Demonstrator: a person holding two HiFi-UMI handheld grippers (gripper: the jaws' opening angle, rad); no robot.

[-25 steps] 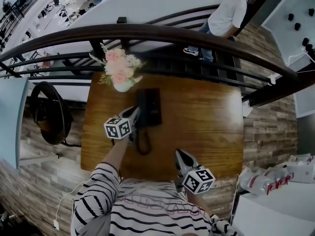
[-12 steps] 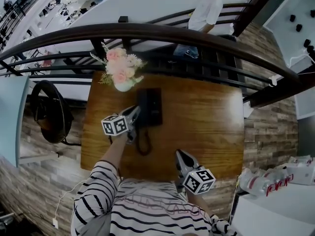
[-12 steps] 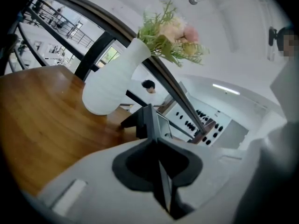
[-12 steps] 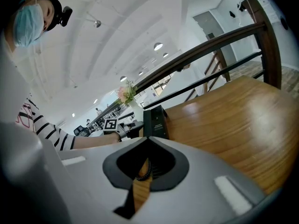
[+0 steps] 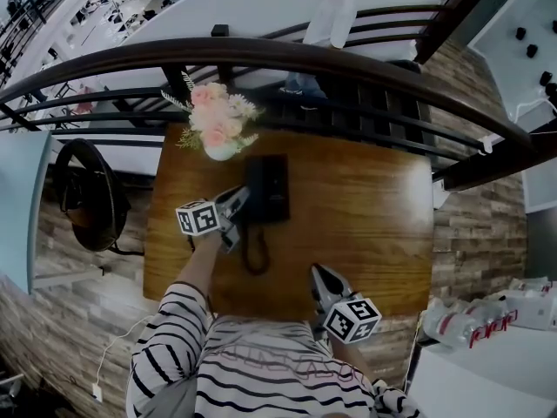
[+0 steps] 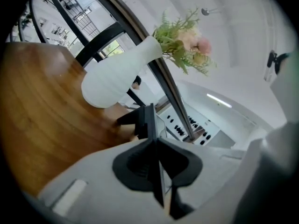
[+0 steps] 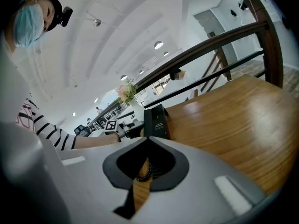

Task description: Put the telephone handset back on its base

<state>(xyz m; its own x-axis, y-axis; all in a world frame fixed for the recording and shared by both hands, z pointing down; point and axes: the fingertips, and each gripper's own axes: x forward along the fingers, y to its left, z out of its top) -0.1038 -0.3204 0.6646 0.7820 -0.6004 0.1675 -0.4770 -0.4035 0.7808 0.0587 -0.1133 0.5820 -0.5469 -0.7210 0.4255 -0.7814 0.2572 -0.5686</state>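
The black telephone base (image 5: 268, 188) lies at the back middle of the wooden table (image 5: 365, 207) and shows as a tilted slab (image 7: 156, 118) in the right gripper view. My left gripper (image 5: 237, 205) is at the base's left edge. Its jaws (image 6: 156, 141) stand almost together, and the black handset (image 6: 142, 120) sticks out from their tips. The coiled cord (image 5: 252, 255) loops toward me from the phone. My right gripper (image 5: 318, 277) rests near the table's front edge, shut and holding nothing, with the cord (image 7: 142, 171) visible past its tips (image 7: 148, 155).
A white vase of pink flowers (image 5: 216, 124) stands just left of the phone and close to my left gripper (image 6: 117, 80). A dark curved railing (image 5: 261, 55) runs behind the table. A person in a white shirt (image 5: 326, 16) walks beyond it. Packed bottles (image 5: 470, 320) lie at the right.
My left gripper has shifted slightly left at the phone's edge. The person beyond the railing has walked left. The right gripper has not moved.
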